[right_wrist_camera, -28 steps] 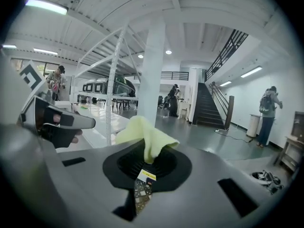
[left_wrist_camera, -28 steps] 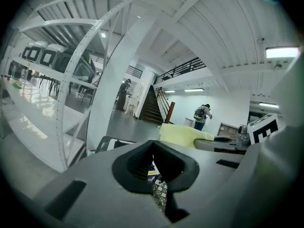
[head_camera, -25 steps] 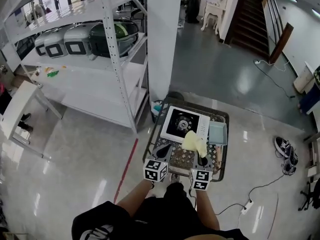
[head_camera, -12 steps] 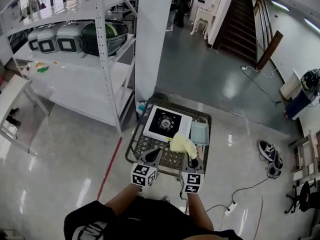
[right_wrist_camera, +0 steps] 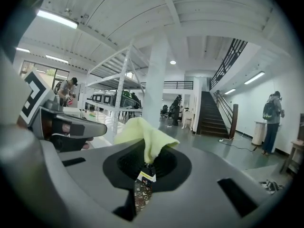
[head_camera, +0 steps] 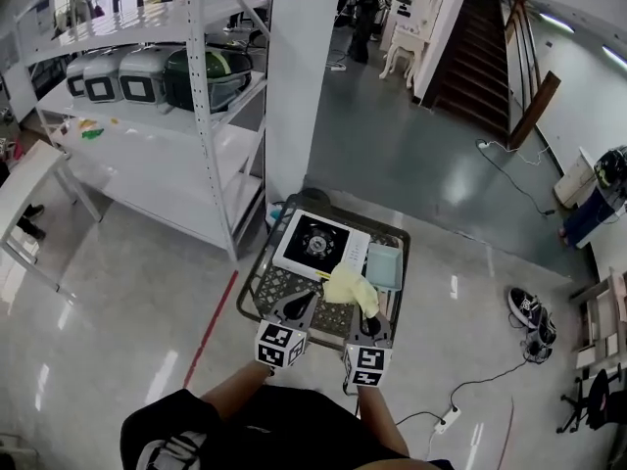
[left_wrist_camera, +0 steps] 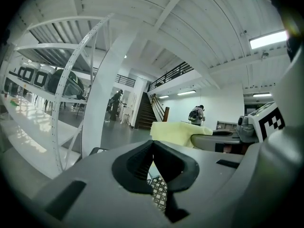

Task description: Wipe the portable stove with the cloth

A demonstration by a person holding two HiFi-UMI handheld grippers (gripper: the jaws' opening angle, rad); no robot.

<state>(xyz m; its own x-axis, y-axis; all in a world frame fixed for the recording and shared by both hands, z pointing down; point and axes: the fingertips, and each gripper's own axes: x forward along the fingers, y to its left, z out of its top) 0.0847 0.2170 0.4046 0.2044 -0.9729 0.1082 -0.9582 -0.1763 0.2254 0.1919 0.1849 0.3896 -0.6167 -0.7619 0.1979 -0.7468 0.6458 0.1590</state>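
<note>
The portable stove (head_camera: 318, 246), white with a black round burner, lies on a low dark mesh table (head_camera: 263, 297). A pale yellow cloth (head_camera: 351, 289) hangs above the table's near right part, just short of the stove. My right gripper (head_camera: 369, 323) is shut on the cloth's lower end; in the right gripper view the cloth (right_wrist_camera: 142, 136) bunches up out of the right gripper (right_wrist_camera: 146, 161). My left gripper (head_camera: 296, 307) hovers beside it over the table's near edge, shut with nothing in it (left_wrist_camera: 153, 145). The cloth (left_wrist_camera: 175, 133) shows to its right.
A light blue tray (head_camera: 383, 265) lies right of the stove on the table. A white pillar (head_camera: 294, 76) and white metal shelving (head_camera: 147, 106) with appliances stand behind and to the left. A cable and power strip (head_camera: 446, 417) lie on the floor at the right, shoes (head_camera: 529, 311) beyond.
The head view has shifted, so the table and stove sit further left in the picture. Both grippers and the cloth keep about the same stance over the table's near edge.
</note>
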